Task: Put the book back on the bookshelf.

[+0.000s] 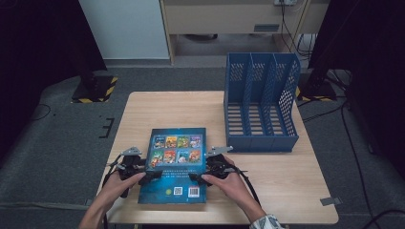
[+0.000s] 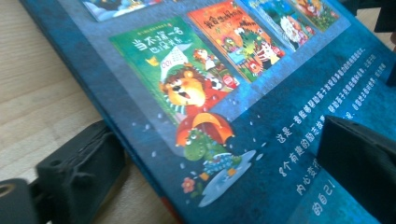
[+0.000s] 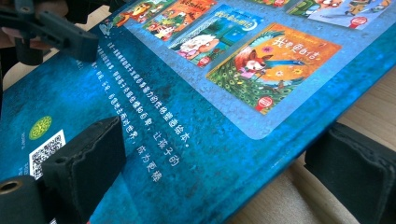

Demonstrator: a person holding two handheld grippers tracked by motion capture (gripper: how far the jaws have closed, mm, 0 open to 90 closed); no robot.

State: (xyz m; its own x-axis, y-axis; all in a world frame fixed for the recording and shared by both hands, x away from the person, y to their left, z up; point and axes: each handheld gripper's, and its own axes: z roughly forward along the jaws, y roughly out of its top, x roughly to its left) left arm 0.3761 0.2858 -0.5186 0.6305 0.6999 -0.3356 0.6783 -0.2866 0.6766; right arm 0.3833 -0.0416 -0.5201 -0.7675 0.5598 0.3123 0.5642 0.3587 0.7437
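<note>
A blue picture book [image 1: 176,162] lies back cover up on the wooden table [image 1: 296,191], near its front edge. My left gripper [image 1: 152,175] is at the book's left edge. In the left gripper view its jaws [image 2: 217,144] stand wide apart, one low beside the edge on the table and one over the cover [image 2: 261,154], neither pressing. My right gripper [image 1: 195,177] is at the right edge. Its jaws [image 3: 219,147] are also wide, one above the cover [image 3: 196,140] and one below the edge. The left gripper's jaw [image 3: 60,32] shows across the book.
A blue three-slot file rack [image 1: 260,102] stands at the table's back right, its open side facing left and up. Bare tabletop lies behind the book and to its right. Cables trail on the grey floor to the right.
</note>
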